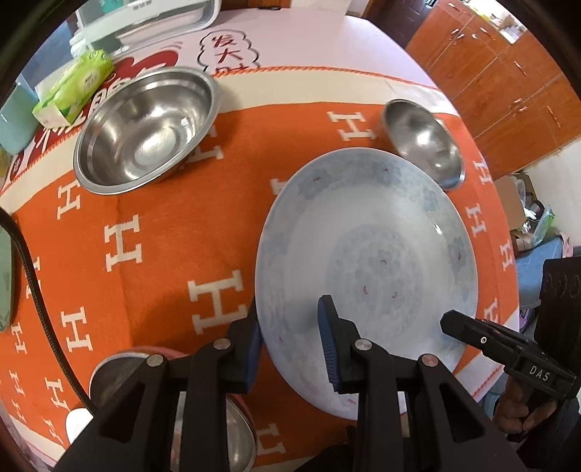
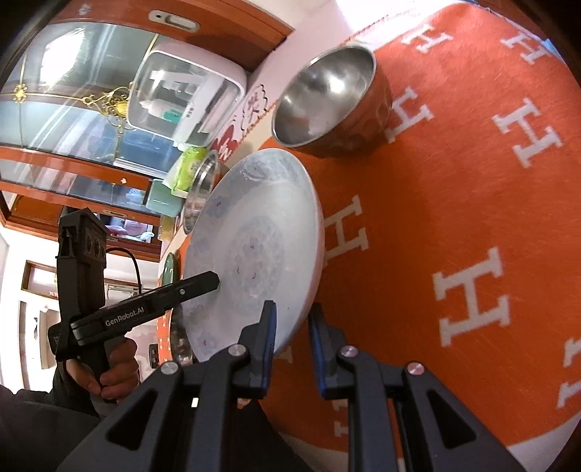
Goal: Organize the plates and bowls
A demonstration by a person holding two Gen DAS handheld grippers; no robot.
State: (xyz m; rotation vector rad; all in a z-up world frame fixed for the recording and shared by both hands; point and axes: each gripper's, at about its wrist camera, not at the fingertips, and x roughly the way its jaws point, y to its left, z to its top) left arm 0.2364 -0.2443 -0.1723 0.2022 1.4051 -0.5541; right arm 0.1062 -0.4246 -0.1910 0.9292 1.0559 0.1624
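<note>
A large pale blue patterned plate (image 1: 366,254) hangs tilted above the orange cloth, held from two sides. My left gripper (image 1: 290,326) is shut on its near rim, one pad on top and one beneath. My right gripper (image 2: 293,316) is shut on the opposite rim of the plate (image 2: 254,225). Each gripper shows in the other's view, with a hand on its grip. A small steel bowl (image 1: 425,141) (image 2: 326,98) stands just beyond the plate. A big steel bowl (image 1: 145,127) sits at the far left of the cloth.
A pink-rimmed steel bowl (image 1: 174,399) lies under my left gripper. A green tissue pack (image 1: 80,83), a teal cup (image 1: 14,119) and a white appliance (image 1: 152,18) stand at the table's far side. A black cable (image 1: 36,290) runs along the left. Wooden cabinets (image 1: 508,90) stand on the right.
</note>
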